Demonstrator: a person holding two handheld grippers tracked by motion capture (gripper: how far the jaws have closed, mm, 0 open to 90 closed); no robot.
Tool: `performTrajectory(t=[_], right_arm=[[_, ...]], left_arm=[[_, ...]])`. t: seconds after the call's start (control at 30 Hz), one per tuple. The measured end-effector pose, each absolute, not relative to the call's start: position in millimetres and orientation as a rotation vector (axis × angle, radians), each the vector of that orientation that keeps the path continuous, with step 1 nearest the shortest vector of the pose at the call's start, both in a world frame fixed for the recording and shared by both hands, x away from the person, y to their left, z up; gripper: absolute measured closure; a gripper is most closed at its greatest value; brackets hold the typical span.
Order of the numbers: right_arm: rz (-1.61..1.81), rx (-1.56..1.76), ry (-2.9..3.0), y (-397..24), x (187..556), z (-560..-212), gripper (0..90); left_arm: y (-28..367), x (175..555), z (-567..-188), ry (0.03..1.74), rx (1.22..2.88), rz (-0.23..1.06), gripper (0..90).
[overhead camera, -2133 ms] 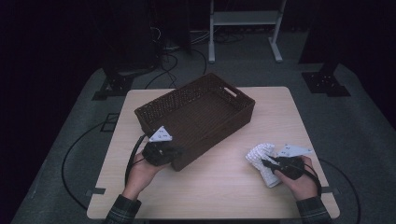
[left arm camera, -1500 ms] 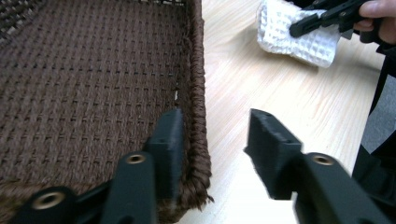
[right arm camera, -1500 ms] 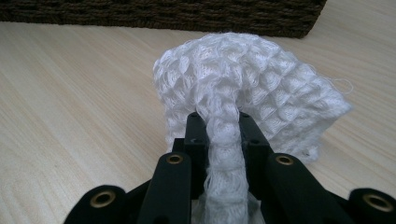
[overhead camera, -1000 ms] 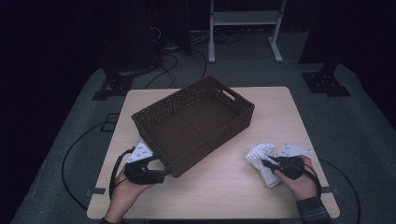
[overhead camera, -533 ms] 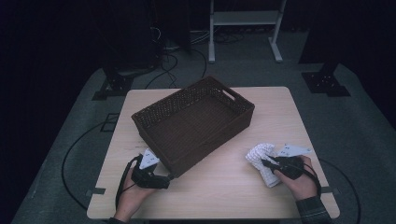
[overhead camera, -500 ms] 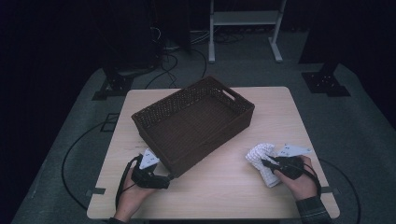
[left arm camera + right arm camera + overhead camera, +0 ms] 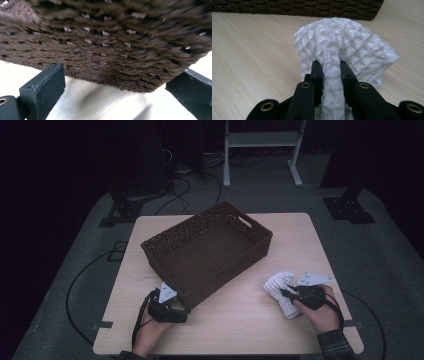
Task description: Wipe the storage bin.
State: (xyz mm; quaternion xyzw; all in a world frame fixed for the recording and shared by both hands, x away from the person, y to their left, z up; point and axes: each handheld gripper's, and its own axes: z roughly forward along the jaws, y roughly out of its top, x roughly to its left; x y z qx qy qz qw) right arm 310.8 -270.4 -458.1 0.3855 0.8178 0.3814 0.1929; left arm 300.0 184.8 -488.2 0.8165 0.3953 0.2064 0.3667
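Basket (image 7: 207, 252): dark brown wicker, rectangular, sits angled mid-table (image 7: 280, 330), cut-out handle in the far end wall. Nothing inside it as far as the high view shows.

Cloth (image 7: 281, 290): white, waffle-knit, bunched up on the table at the near right, well apart from the basket's right corner. Right gripper (image 7: 290, 294) comes at it from the person's side, jaws pressed together on a fold of the cloth; in the right gripper view the pinched fold runs up between the pads (image 7: 318, 72) and the rest of the cloth (image 7: 347, 47) mounds just beyond them.

Left gripper (image 7: 181, 316) is at the basket's near corner, low on the table. Jaws have just been opening and now stand spread wide; in the left gripper view the basket corner (image 7: 117, 50) sits between them, pads (image 7: 45, 87) clear of the weave on both sides.

No labels or writing readable anywhere.
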Motion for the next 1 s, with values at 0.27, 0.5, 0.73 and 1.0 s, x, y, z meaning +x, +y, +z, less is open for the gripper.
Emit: performTrajectory(t=[0.27, 0.5, 0.73, 1.0], right_arm=[[1.075, 1.083, 2.286, -270.9, 317.7, -455.2, 77.0], [1.104, 1.096, 2.255, -272.3, 329.4, -449.0, 77.0], [1.135, 1.126, 2.205, -277.2, 347.8, -437.0, 77.0], [1.11, 1.15, 2.179, -278.1, 375.5, -425.4, 77.3]], left_arm=[[180.5, 303.1, -498.3, 1.023, 2.122, 0.542, 1.3], [182.4, 304.0, -500.2, 1.032, 2.126, 0.49, 6.3], [182.9, 304.3, -500.0, 1.032, 2.125, 0.478, 10.0], [182.7, 304.5, -500.0, 1.033, 2.124, 0.478, 10.0]])
